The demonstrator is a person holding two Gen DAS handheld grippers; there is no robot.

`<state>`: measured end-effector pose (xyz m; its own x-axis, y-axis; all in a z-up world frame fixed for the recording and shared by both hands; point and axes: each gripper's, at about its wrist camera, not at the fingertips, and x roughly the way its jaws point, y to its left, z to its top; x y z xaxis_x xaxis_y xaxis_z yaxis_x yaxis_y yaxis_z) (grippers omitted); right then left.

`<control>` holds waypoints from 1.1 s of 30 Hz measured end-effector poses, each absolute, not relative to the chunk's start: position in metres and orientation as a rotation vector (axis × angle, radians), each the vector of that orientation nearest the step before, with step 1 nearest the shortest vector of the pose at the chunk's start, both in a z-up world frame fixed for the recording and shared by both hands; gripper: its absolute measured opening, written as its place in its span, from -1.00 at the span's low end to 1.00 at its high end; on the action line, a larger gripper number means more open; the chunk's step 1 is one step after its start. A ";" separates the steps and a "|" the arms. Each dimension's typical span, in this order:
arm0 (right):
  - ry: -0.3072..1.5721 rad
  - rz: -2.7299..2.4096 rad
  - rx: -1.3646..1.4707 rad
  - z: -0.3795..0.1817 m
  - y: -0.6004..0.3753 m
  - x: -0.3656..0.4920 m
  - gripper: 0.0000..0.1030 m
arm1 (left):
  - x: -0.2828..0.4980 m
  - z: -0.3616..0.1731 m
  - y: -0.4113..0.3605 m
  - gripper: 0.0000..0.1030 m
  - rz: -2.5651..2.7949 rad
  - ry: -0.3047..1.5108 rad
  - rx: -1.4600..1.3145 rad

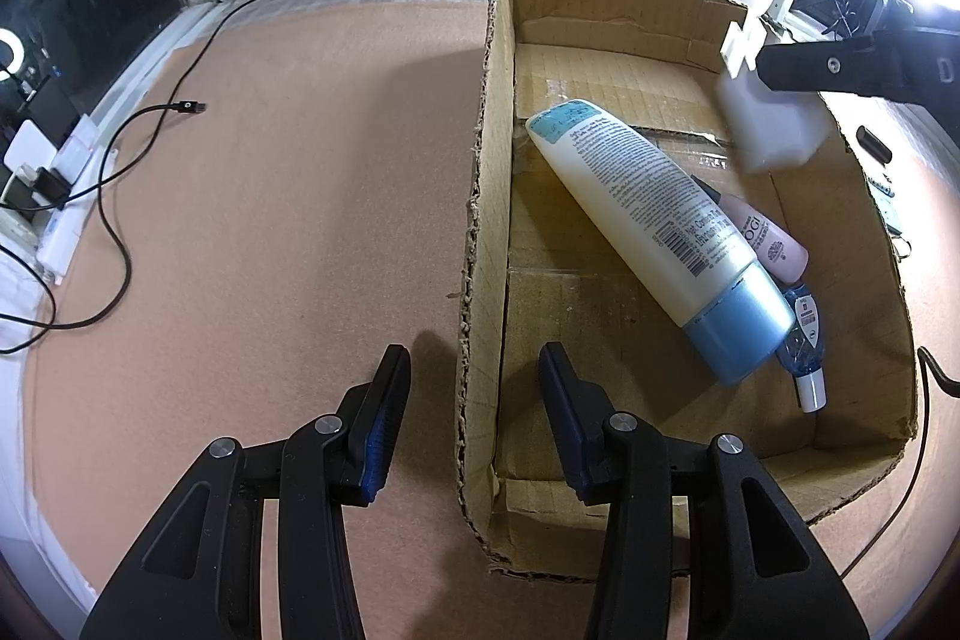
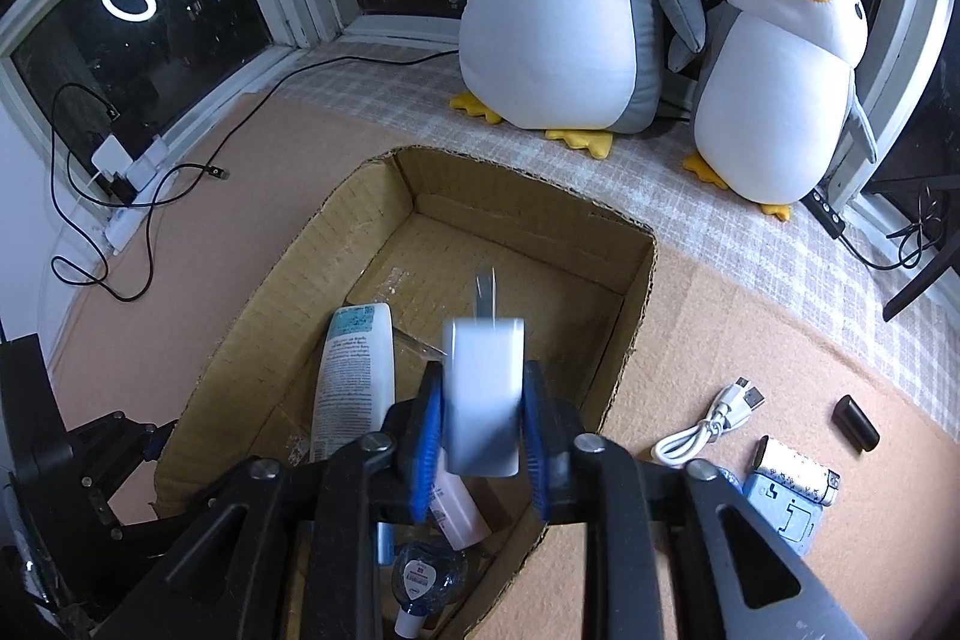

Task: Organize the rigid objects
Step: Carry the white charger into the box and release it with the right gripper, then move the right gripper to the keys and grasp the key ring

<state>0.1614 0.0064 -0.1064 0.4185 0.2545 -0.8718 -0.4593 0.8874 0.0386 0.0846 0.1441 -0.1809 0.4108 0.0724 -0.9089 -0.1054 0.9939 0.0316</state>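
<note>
A cardboard box [image 1: 630,4] lies open on the tan mat. Inside it are a white lotion bottle with a blue cap [image 1: 648,214], a pink bottle [image 1: 768,238] and a small blue sanitizer bottle [image 1: 804,340]. My left gripper [image 1: 474,358] is open and straddles the box's left wall without touching it. My right gripper [image 2: 482,370] hangs over the box [image 2: 642,244] with a white charger plug [image 2: 483,394] between its blue pads. The plug is blurred, prongs pointing away, and the pads stand just off its sides. From the left wrist, the charger plug [image 1: 774,124] smears below the right gripper's tip.
On the mat right of the box lie a white USB cable [image 2: 708,424], a small black block [image 2: 855,424], a patterned white lighter [image 2: 792,466] and a blue item [image 2: 780,514]. Two plush penguins [image 2: 558,10] sit behind the box. A black cable [image 1: 120,220] trails at left.
</note>
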 end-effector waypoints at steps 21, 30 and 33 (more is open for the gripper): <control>0.940 0.383 -0.077 -0.063 -0.132 0.129 -0.05 | 0.085 -0.180 0.142 -0.12 0.124 1.144 -0.007; 1.008 0.298 -0.055 -0.084 -0.204 0.122 -0.05 | 0.085 -0.180 0.139 -0.12 0.138 1.144 0.001; 1.023 0.301 -0.059 -0.094 -0.212 0.122 -0.06 | 0.086 -0.180 0.137 -0.12 0.142 1.145 0.006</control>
